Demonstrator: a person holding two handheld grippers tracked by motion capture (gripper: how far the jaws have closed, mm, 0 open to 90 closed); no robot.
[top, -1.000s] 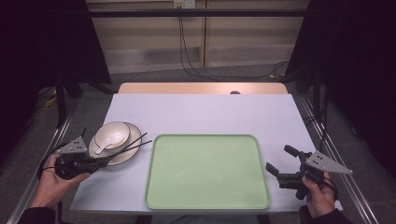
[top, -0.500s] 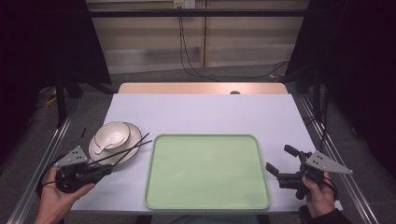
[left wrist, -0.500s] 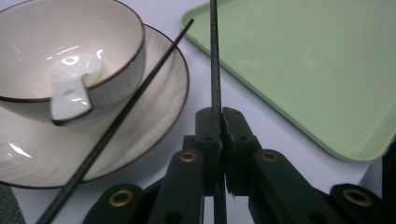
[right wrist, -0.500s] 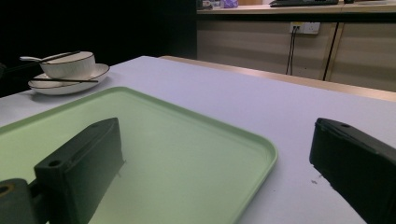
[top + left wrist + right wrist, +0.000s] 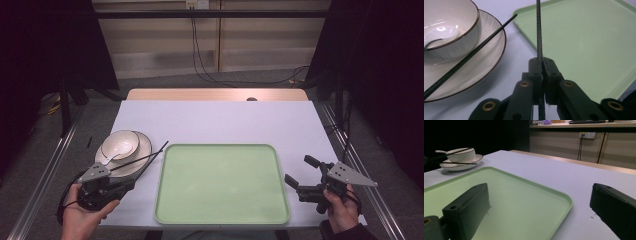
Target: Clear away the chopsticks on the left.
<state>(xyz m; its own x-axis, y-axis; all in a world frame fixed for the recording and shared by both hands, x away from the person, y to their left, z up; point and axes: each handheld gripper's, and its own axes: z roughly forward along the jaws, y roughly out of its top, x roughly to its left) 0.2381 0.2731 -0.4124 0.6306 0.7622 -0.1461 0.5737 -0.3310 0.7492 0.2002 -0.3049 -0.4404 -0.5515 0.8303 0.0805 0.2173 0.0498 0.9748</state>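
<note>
My left gripper (image 5: 131, 183) is near the table's front left corner, shut on one thin black chopstick (image 5: 152, 160). That chopstick slants up and right, its tip by the left rim of the green tray (image 5: 222, 220). In the left gripper view the jaws (image 5: 541, 61) pinch the chopstick (image 5: 538, 27), which runs straight ahead. The second chopstick (image 5: 474, 53) rests across the white plate (image 5: 491, 60) beside the white bowl (image 5: 454, 30). A spoon handle (image 5: 431, 43) lies in the bowl. My right gripper (image 5: 300, 170) hangs open at the tray's right edge, nothing between its jaws (image 5: 540, 210).
The bowl (image 5: 120, 144) and plate (image 5: 145, 150) stand left of the tray. The lilac tabletop (image 5: 215, 120) stretches behind the tray to a wooden strip at the far edge. Metal rails run along both sides of the table.
My left gripper has moved right and toward the front edge, carrying one chopstick off the plate so its tip now reaches the tray's corner. The right gripper has stayed put.
</note>
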